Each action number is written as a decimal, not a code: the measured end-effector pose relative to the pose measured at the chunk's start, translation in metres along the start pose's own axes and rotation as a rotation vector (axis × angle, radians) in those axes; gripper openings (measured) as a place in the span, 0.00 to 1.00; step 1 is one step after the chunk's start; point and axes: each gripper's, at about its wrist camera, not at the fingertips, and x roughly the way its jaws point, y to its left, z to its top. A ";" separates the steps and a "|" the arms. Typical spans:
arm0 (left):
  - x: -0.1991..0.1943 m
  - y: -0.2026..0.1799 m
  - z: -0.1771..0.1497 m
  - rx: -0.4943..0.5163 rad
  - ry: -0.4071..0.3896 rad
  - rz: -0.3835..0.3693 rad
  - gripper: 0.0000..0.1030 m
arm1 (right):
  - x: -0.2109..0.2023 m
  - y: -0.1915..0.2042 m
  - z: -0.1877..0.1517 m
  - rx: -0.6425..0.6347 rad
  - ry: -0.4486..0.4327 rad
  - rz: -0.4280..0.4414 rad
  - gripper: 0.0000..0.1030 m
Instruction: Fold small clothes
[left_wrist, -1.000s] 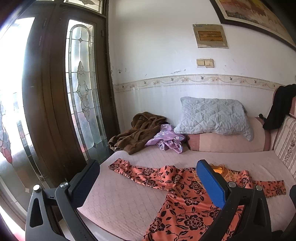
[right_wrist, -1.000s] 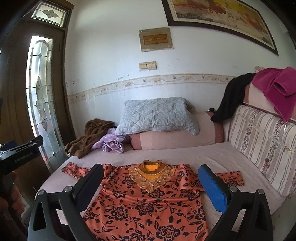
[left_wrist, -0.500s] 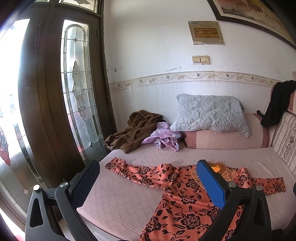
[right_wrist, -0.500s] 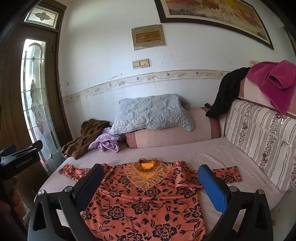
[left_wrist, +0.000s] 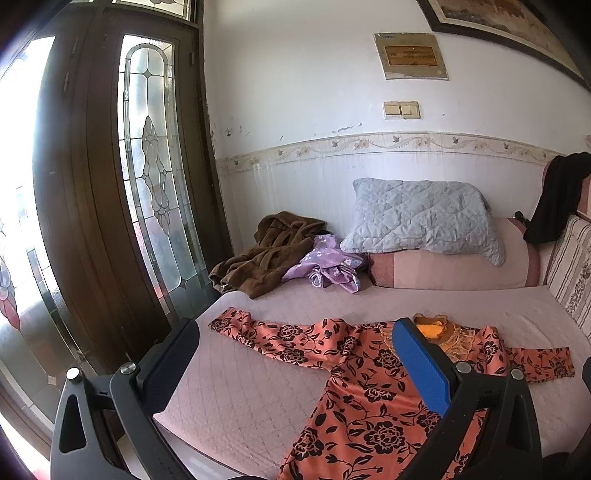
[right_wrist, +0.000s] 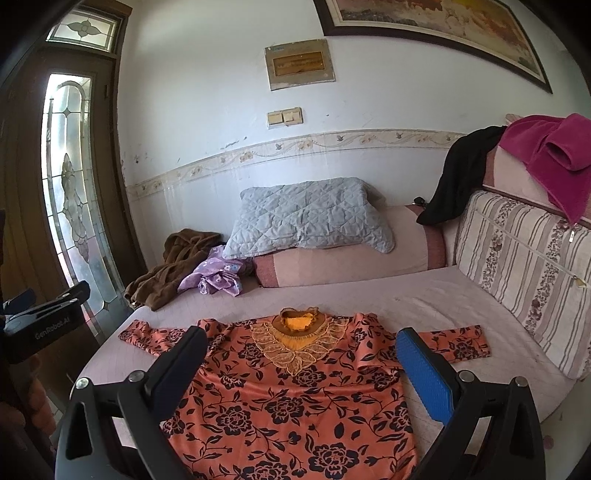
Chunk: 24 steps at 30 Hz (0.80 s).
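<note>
An orange top with black flowers (right_wrist: 291, 398) lies flat, face up, on the pink mattress (right_wrist: 424, 299), sleeves spread to both sides and a yellow lace collar (right_wrist: 297, 325) at the far end. It also shows in the left wrist view (left_wrist: 373, 398). My left gripper (left_wrist: 295, 343) is open and empty, held above the mattress's near left part, over the left sleeve (left_wrist: 266, 334). My right gripper (right_wrist: 301, 345) is open and empty above the top's chest. The left gripper's body (right_wrist: 40, 321) shows at the left edge of the right wrist view.
A grey quilted pillow (right_wrist: 310, 218) rests on a pink bolster (right_wrist: 351, 258) at the back. A brown robe (left_wrist: 266, 254) and purple cloth (left_wrist: 328, 266) lie at the back left. Striped cushions (right_wrist: 524, 266) with black and magenta garments (right_wrist: 554, 155) line the right. A glass door (left_wrist: 155, 184) stands left.
Both grippers have drifted slightly, so the room sits a little lower and further right in each view. The top has not moved. Both jaws stay open.
</note>
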 end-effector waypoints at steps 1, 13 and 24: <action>0.001 0.000 -0.001 0.001 0.002 0.003 1.00 | 0.001 0.000 0.000 -0.001 0.000 0.003 1.00; 0.017 0.004 -0.006 -0.005 0.022 0.010 1.00 | 0.018 0.015 0.003 -0.017 0.001 0.024 1.00; 0.044 -0.007 -0.009 0.007 0.055 0.024 1.00 | 0.048 0.018 0.007 -0.015 0.013 0.037 1.00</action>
